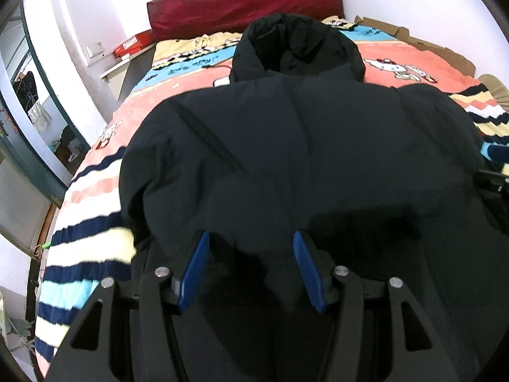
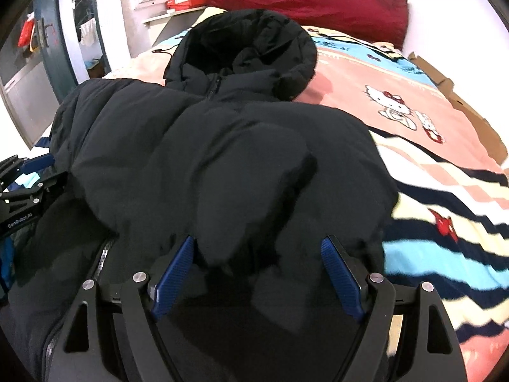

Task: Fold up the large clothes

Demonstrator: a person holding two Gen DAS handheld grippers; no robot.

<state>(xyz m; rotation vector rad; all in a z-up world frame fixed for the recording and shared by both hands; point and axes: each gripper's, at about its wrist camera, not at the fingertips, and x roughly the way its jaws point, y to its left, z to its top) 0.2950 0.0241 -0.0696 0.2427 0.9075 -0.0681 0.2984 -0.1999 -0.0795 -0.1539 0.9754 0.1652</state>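
A big black puffer jacket (image 1: 302, 146) lies on the bed, hood (image 1: 296, 47) toward the headboard, both sleeves folded in over the body. It also fills the right wrist view (image 2: 222, 159), hood (image 2: 248, 51) at the top. My left gripper (image 1: 251, 238) is open, its blue pads on either side of the folded cloth near the jacket's lower part. My right gripper (image 2: 257, 245) is open, jaws wide over a folded sleeve end. The left gripper also shows at the left edge of the right wrist view (image 2: 28, 178).
The bed has a striped cartoon-cat blanket (image 1: 95, 222) (image 2: 429, 191) and a dark red headboard cushion (image 1: 245, 3). A flattened cardboard box (image 2: 461, 108) lies at the bed's far right. A bedside shelf with a red box (image 1: 133, 44) and a doorway stand at the left.
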